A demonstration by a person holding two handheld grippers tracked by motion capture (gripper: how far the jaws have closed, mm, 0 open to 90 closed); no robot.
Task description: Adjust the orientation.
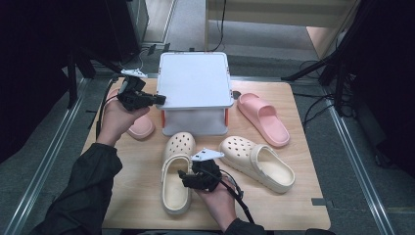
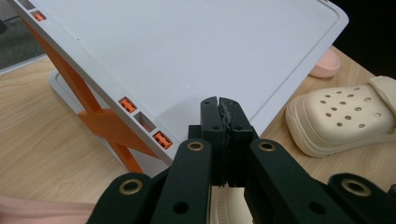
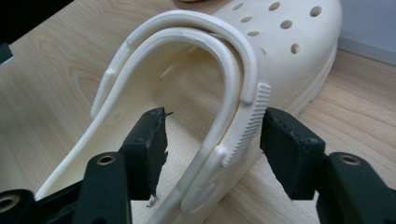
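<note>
A white two-level stand [image 1: 195, 81] with orange braces sits at the back middle of the wooden table. My left gripper [image 1: 160, 100] is at its left edge with both jaws pressed together and nothing between them; in the left gripper view its tips [image 2: 219, 101] lie over the stand's top [image 2: 187, 56]. A cream clog [image 1: 177, 169] lies at the front. My right gripper [image 1: 183, 174] is open astride its side wall: one jaw inside the clog [image 3: 280, 42], the other outside by the strap [image 3: 233, 60], tips [image 3: 214, 117] level with the rim.
A second cream clog [image 1: 257, 161] lies to the right of the first. One pink slide [image 1: 263, 117] rests right of the stand, another [image 1: 141, 128] left of it under my left hand. The table's front edge [image 1: 215, 227] is near my forearms.
</note>
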